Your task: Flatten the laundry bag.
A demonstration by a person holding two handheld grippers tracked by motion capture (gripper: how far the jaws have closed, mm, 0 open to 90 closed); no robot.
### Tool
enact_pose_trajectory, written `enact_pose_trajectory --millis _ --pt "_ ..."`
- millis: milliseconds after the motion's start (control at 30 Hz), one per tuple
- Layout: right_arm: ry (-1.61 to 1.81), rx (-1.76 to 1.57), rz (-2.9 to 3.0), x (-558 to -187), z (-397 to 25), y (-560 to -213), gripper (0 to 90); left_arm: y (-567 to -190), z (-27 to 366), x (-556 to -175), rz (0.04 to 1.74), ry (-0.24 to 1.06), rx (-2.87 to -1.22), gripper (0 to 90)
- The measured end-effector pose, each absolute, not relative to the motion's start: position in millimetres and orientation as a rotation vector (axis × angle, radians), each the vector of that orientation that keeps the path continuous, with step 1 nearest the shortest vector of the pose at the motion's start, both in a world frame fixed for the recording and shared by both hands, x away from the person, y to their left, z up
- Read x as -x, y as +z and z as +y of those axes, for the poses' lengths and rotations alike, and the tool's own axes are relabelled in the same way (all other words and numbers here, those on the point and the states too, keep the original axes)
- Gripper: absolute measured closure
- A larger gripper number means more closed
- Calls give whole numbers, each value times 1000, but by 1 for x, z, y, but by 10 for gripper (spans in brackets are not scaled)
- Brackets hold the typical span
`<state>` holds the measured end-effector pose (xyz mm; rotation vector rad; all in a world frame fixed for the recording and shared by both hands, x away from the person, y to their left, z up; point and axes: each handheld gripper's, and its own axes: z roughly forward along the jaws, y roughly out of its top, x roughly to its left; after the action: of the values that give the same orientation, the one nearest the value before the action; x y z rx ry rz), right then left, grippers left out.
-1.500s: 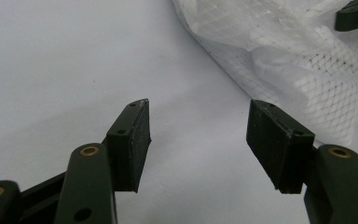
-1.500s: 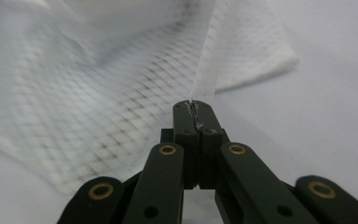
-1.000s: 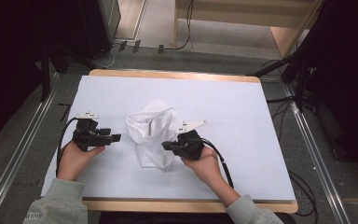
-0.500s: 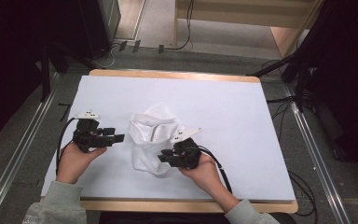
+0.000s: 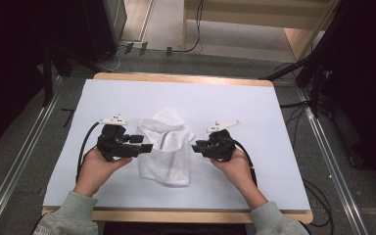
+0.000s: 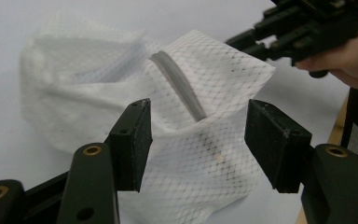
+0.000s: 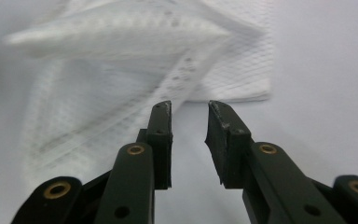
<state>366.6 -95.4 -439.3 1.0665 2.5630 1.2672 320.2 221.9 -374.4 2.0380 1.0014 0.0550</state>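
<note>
right claw backs off the mesh bag

the right claw (image 5: 197, 146) has pulled back, jaws slightly apart, holding nothing. the left claw (image 5: 146, 147) gapes wide at the white mesh bag (image 5: 165, 147), crumpled mid-counter (image 5: 274, 117). nothing stands between them.

- Left hand (image 5: 97, 169) comes in from the bottom left, forearm angled up and a bit inward, grey sleeve at the wrist.
- Left gripper (image 5: 144, 147) points right, held level; jaws stand wide apart (clearest in its own view).
- Right hand (image 5: 235, 166) mirrors it from the bottom right.
- Right gripper (image 5: 196, 146) points left toward the other one, jaws narrowly apart with a slim gap between the pads.
</note>
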Motion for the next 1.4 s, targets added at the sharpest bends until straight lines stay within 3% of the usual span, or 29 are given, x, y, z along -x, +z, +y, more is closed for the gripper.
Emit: enact_pose_trajectory --millis 267,433,533,567,667,767,1067,1400 --pt "1204 -1155 2519 -404 -94 -450 711 -382 195 -317 944 13 -2054 267" --pt "1197 -1203 2509 -423 -87 -459 677 -399 179 -329 974 61 -2095 258" --pt "1195 -1217 2503 -430 -82 -466 650 -411 172 -336 991 117 -2145 370" --pt "1185 -1216 2506 -430 -79 -469 640 -415 171 -337 999 136 -2157 495" --pt "1165 -1187 2506 -430 -73 -471 636 -423 176 -343 1019 105 -2130 737" --pt "1144 -1158 2501 -428 -70 -472 667 -426 183 -344 1035 100 -2130 900" --pt "1089 -1102 2517 -422 -63 -470 886 -415 195 -338 1020 57 -2091 900" --pt "1094 -1133 2540 -424 -66 -469 900 -398 231 -325 1104 155 -2049 694"
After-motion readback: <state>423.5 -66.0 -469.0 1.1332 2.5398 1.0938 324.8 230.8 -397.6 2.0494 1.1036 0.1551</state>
